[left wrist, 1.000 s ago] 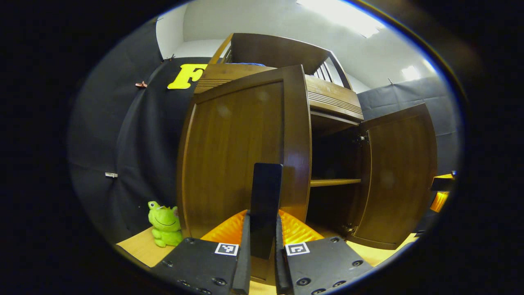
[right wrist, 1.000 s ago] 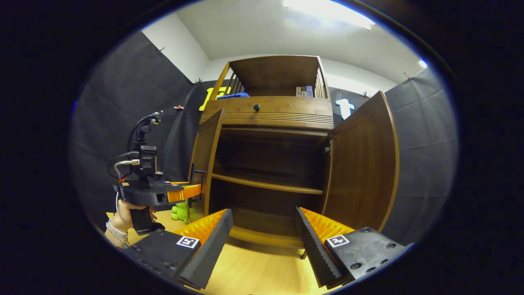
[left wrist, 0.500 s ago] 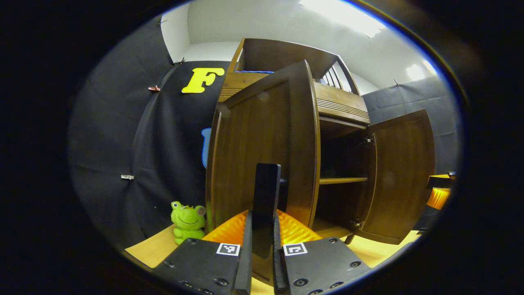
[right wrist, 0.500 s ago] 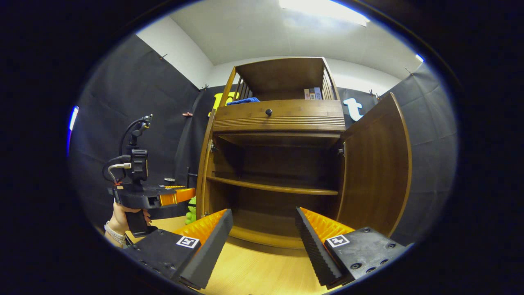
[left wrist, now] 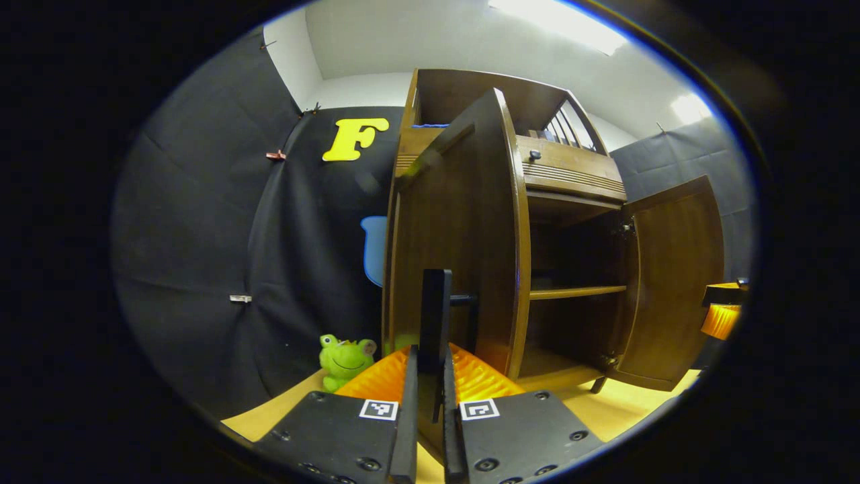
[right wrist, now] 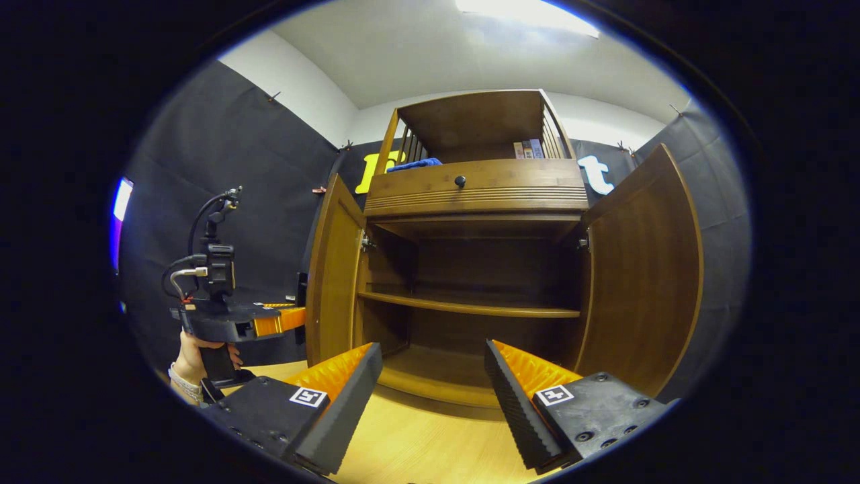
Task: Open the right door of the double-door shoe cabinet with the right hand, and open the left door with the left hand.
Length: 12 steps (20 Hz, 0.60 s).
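The brown wooden shoe cabinet (right wrist: pixel 474 195) stands with both doors swung out. In the left gripper view the left door (left wrist: pixel 463 228) is seen almost edge-on, and my left gripper (left wrist: pixel 430 359) is shut on its black bar handle (left wrist: pixel 435 306). The right door (left wrist: pixel 675 282) hangs wide open farther off. From the right gripper view, the left door (right wrist: pixel 334 275) and the right door (right wrist: pixel 641 269) flank the dark inside with one shelf (right wrist: pixel 470 308). My right gripper (right wrist: pixel 433 353) is open and holds nothing, in front of the cabinet's base. A hand (right wrist: pixel 198 353) holds the left gripper (right wrist: pixel 295 314) at the left door.
A green frog toy (left wrist: pixel 344 359) sits on the wooden floor (right wrist: pixel 416 444) left of the cabinet. Above the doors is a drawer with a dark knob (right wrist: pixel 460 181). On top lie a blue cloth (right wrist: pixel 410 163) and some books (right wrist: pixel 527 149). Black cloth walls close in both sides.
The left door has swung farther out with my left gripper shut on its handle. The right gripper has stayed open, and its view has shifted slightly.
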{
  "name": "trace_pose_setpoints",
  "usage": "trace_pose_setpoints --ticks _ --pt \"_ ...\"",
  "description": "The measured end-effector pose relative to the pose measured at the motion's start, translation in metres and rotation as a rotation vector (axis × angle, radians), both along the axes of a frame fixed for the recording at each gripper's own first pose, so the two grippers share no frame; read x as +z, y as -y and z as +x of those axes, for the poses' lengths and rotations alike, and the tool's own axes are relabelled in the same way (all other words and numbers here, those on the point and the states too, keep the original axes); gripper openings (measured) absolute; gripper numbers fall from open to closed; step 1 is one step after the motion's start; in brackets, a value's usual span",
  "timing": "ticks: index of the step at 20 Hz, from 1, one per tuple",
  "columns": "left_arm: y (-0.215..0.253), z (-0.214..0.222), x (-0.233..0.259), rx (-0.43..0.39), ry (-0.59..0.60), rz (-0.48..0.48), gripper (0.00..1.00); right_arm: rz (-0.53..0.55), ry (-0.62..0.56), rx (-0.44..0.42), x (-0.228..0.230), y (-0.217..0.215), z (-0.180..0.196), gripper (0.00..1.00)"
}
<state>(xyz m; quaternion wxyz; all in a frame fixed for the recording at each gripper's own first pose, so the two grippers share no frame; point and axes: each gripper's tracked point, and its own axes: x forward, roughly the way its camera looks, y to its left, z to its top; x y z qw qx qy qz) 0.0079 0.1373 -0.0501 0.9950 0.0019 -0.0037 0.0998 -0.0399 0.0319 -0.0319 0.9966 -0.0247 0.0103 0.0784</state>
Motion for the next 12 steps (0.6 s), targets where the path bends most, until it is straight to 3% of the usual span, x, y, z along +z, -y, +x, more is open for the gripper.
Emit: trace_pose_setpoints --ticks 5,12 --pt "-0.017 -0.018 0.006 0.028 0.012 0.004 0.14 0.013 -0.006 0.032 -0.003 -0.017 0.003 0.98" --pt "-0.036 -0.030 0.016 0.139 0.018 0.030 0.05 0.010 -0.006 0.072 -0.004 -0.038 0.004 0.97"
